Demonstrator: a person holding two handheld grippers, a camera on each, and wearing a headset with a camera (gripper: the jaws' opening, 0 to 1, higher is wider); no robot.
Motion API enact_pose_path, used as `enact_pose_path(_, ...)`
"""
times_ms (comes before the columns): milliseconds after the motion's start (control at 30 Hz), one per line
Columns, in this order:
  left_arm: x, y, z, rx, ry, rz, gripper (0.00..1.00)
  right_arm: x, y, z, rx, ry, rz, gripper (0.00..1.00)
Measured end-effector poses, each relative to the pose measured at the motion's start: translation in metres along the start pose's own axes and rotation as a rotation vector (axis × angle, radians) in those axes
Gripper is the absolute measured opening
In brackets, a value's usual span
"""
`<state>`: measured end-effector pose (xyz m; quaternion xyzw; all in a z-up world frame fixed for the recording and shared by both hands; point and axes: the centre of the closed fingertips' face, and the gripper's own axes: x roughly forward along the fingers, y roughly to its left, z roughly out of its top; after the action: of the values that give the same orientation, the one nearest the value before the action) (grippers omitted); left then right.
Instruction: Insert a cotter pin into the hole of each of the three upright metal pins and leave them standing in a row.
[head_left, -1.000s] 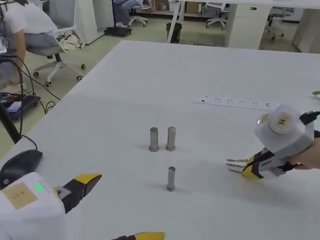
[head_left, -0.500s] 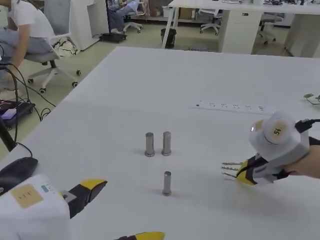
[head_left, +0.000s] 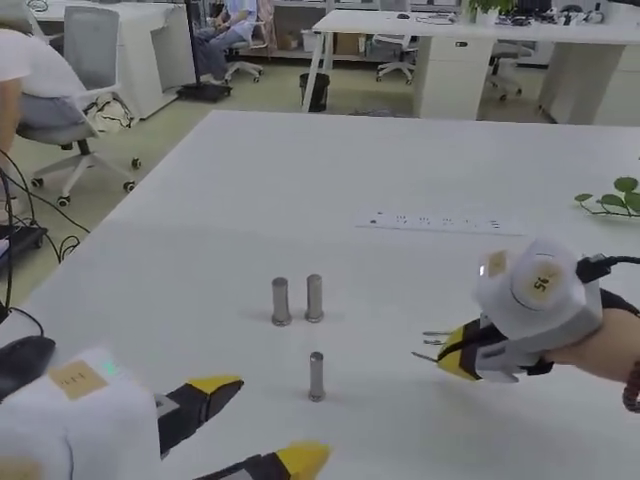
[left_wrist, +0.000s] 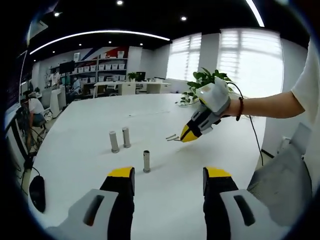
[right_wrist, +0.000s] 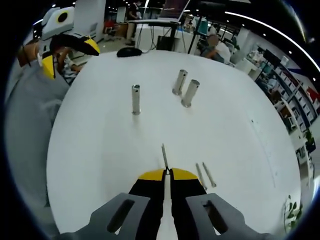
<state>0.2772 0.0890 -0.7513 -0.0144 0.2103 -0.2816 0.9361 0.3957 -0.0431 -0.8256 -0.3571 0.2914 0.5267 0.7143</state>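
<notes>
The front pin (head_left: 316, 376) stands upright and unsupported on the table (head_left: 400, 170). A second pin (head_left: 281, 301) and a third pin (head_left: 314, 298) stand just beyond it, close together and out of line with it. No pin carries a cotter.

To the right of the front pin, the right gripper (head_left: 440, 352) has its jaws clamped on one cotter (right_wrist: 164, 156), tip toward the pins. Two spare cotters (right_wrist: 209, 174) lie loose just beside that gripper. The left gripper (head_left: 258, 425), on the person's side of the front pin, has its jaws apart and empty.

Hazards:
- Side load from the cotter will likely topple a free-standing pin unless it is braced.
- The cross-holes cannot be made out, so misalignment is probable.
- The thin cotter may pivot in the jaws.

No container is present; parts lie bare on the table.
</notes>
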Motion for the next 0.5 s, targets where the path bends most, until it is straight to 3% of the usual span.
enact_pose_path(200,0.005,-0.007,0.001,-0.04,-0.001,-0.037,0.43,-0.008,0.02,0.024,-0.017,-0.076,0.003,0.04)
enact_pose_path(500,0.016,-0.01,0.005,-0.159,-0.019,-0.083,0.33,-0.015,0.051,0.048,-0.053,-0.141,0.031,0.04)
